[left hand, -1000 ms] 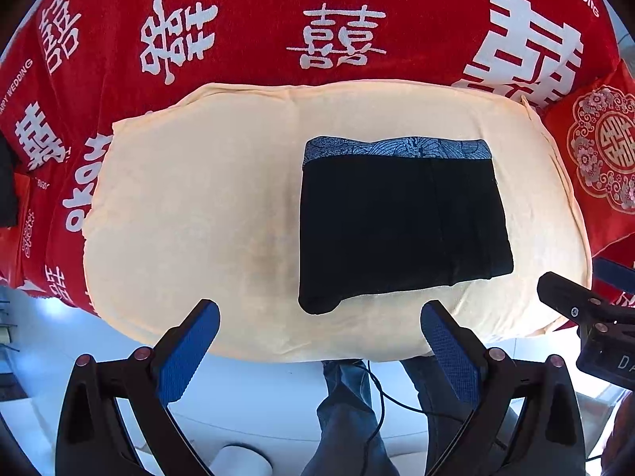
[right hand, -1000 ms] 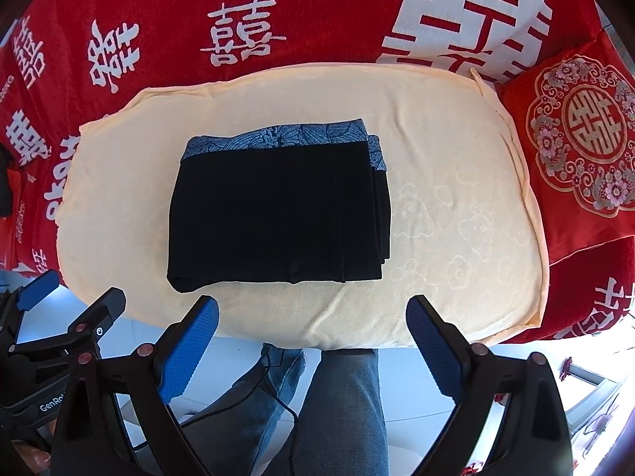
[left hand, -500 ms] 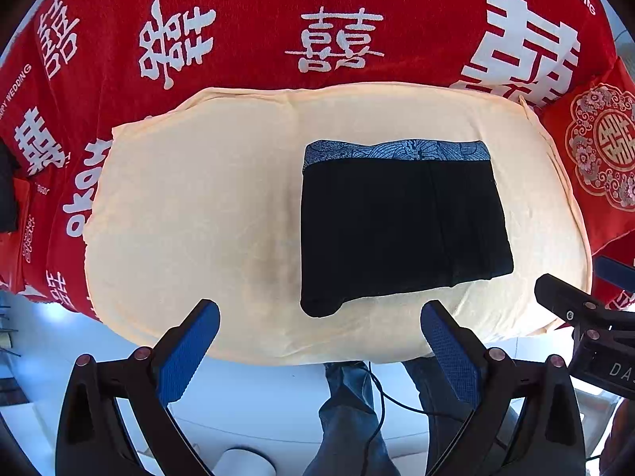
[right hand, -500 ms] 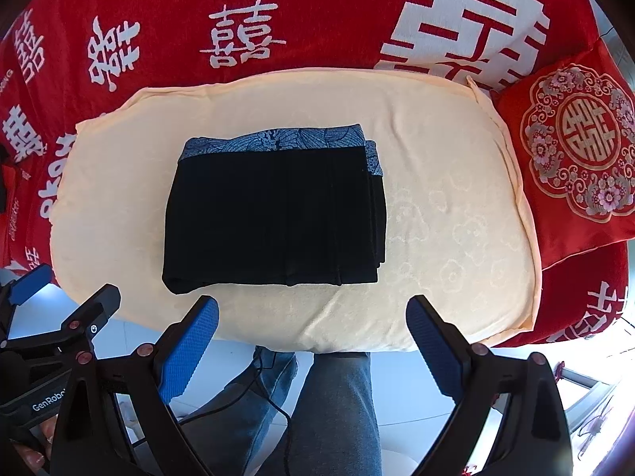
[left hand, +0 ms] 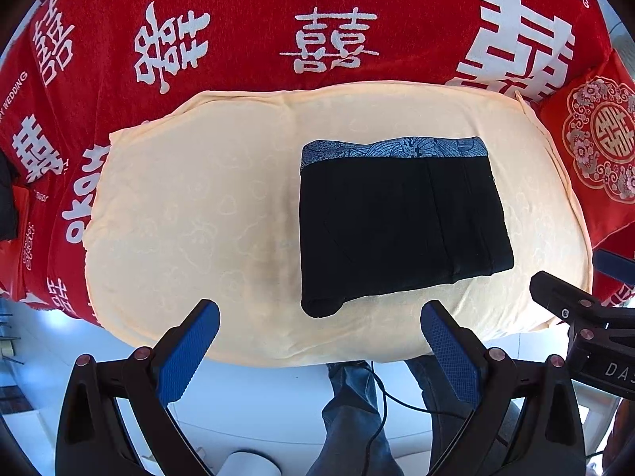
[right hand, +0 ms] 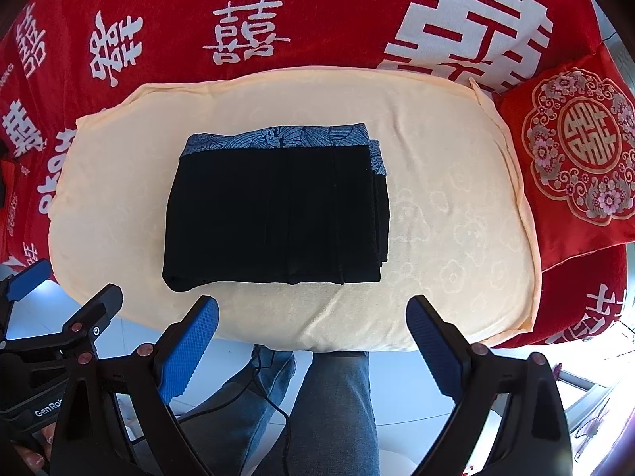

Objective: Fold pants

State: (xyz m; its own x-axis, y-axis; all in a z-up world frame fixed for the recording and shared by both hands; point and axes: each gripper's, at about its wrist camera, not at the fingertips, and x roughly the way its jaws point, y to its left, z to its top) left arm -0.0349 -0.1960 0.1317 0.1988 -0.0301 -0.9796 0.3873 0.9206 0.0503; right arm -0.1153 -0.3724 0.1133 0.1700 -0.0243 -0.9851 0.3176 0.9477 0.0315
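The black pants (left hand: 401, 226) lie folded into a compact rectangle on a cream cushion (left hand: 190, 214), with a blue patterned waistband along the far edge. They also show in the right wrist view (right hand: 278, 214), on the same cushion (right hand: 452, 206). My left gripper (left hand: 319, 329) is open and empty, held back over the cushion's near edge, apart from the pants. My right gripper (right hand: 311, 325) is open and empty, also at the near edge. Each gripper shows at the side of the other's view.
A red sofa cover with white characters (left hand: 333, 43) surrounds the cushion. A red embroidered pillow (right hand: 575, 150) sits at the right. The person's jeans-clad legs (right hand: 337, 404) and a black cable are below, over a pale floor.
Both grippers have drawn back slightly from the cushion; the pants look a little further away. The pants themselves have not moved.
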